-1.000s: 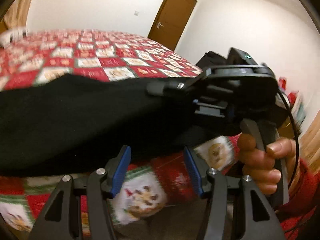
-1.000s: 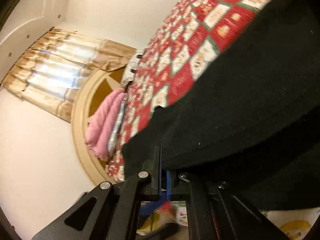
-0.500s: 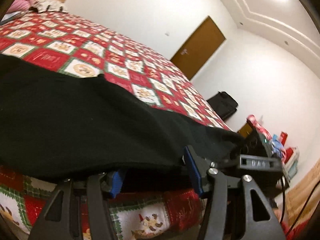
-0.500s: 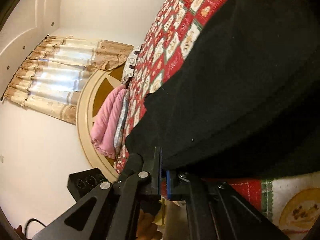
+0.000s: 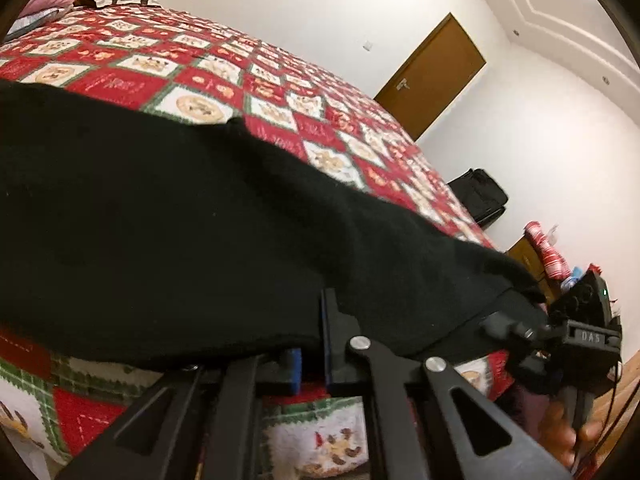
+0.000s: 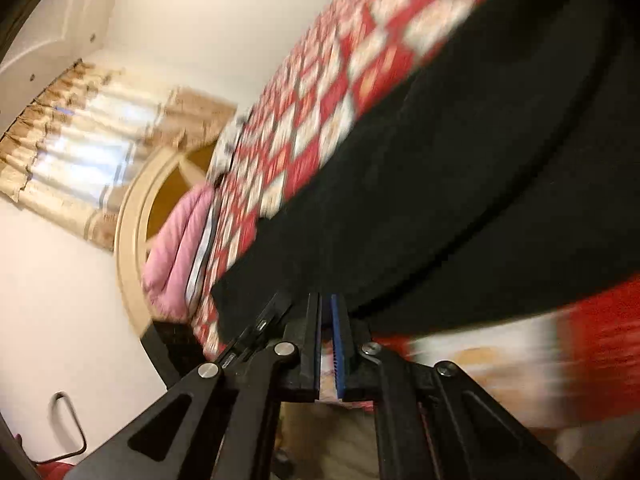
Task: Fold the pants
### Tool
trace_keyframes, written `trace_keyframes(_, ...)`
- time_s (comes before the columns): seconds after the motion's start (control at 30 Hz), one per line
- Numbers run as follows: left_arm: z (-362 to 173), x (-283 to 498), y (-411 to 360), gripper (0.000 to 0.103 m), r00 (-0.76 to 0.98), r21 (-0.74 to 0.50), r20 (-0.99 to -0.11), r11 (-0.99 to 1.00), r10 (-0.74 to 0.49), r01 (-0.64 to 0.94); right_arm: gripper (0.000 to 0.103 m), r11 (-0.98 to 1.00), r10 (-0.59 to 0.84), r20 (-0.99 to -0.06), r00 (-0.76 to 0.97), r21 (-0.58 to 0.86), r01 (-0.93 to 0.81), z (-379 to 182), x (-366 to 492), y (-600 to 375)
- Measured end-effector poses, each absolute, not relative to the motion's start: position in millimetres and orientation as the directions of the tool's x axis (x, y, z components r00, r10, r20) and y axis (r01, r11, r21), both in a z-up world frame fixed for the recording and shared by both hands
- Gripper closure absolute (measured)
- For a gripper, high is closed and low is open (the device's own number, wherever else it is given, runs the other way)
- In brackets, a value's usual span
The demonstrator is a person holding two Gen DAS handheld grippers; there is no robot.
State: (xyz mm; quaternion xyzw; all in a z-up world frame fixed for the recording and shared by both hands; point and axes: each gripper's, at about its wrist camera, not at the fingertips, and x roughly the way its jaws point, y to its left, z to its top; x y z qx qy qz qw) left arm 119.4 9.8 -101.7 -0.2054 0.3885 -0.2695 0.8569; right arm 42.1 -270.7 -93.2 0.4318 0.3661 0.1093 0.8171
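The black pants (image 5: 180, 220) lie spread along the near edge of a bed with a red, white and green patterned quilt (image 5: 224, 64). My left gripper (image 5: 310, 344) is shut on the near hem of the pants. My right gripper (image 6: 325, 316) is shut on the pants' edge (image 6: 460, 184) further along the same side. It also shows in the left wrist view (image 5: 576, 332), at the far right end of the fabric, with the hand under it.
A brown door (image 5: 432, 76) is in the far wall. A black bag (image 5: 480, 196) and red items (image 5: 548, 252) stand beyond the bed's far corner. Pink bedding (image 6: 176, 252), a round headboard (image 6: 132, 216) and curtains (image 6: 80, 152) are at the bed's head.
My left gripper was open by the hem and has closed on it. The right gripper stays shut on the pants and has shifted; its view is blurred.
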Motion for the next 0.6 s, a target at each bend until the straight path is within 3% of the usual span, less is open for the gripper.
trace_keyframes(0.1, -93.6, 115.9, 14.2, 0.095, 0.565, -0.557, -0.542, 0.770, -0.622, 0.313, 0.097, 0.593, 0.325, -0.450, 0.832, 0.782, 0.192, -63.4, 4.0, -338.4)
trace_keyframes(0.13, -93.1, 117.5, 15.1, 0.095, 0.563, -0.569, -0.537, 0.763, -0.628, 0.308, 0.089, 0.576, 0.260, -0.436, 0.861, 0.786, 0.224, -57.6, -7.7, -359.7)
trace_keyframes(0.17, -93.3, 118.1, 16.2, 0.095, 0.560, -0.577, -0.536, 0.758, -0.632, 0.305, 0.057, 0.530, 0.160, -0.413, 0.897, 0.802, 0.275, -53.0, -27.1, -392.2)
trace_keyframes(0.23, -95.1, 118.6, 15.8, 0.095, 0.556, -0.569, -0.546, 0.765, -0.626, 0.302, 0.015, 0.461, 0.002, -0.379, 0.925, 0.821, 0.335, -50.4, -55.7, -428.5)
trace_keyframes(0.3, -98.4, 118.9, 12.5, 0.095, 0.549, -0.561, -0.559, 0.771, -0.621, 0.301, 0.014, 0.456, -0.167, -0.358, 0.919, 0.798, 0.394, -44.2, -84.1, -458.7)
trace_keyframes(0.4, -101.4, 119.8, 10.8, 0.095, 0.540, -0.559, -0.573, 0.776, -0.617, 0.293, 0.020, 0.514, -0.230, -0.402, 0.886, 0.724, 0.461, -37.6, -83.5, -479.9)
trace_keyframes(0.47, -101.0, 120.7, 11.5, 0.095, 0.545, -0.553, -0.576, 0.782, -0.609, 0.288, 0.042, 0.531, -0.238, -0.465, 0.852, 0.672, 0.515, -39.9, -72.3, -490.5)
trace_keyframes(0.53, -99.3, 120.5, 11.4, 0.095, 0.550, -0.546, -0.576, 0.786, -0.604, 0.290, 0.051, 0.543, -0.240, -0.502, 0.831, 0.640, 0.544, -44.4, -61.5, -499.7)
trace_keyframes(0.6, -98.8, 120.9, 9.7, 0.095, 0.551, -0.535, -0.582, 0.792, -0.598, 0.294, 0.052, 0.562, -0.260, -0.506, 0.823, 0.613, 0.555, -43.6, -53.3, -504.6)
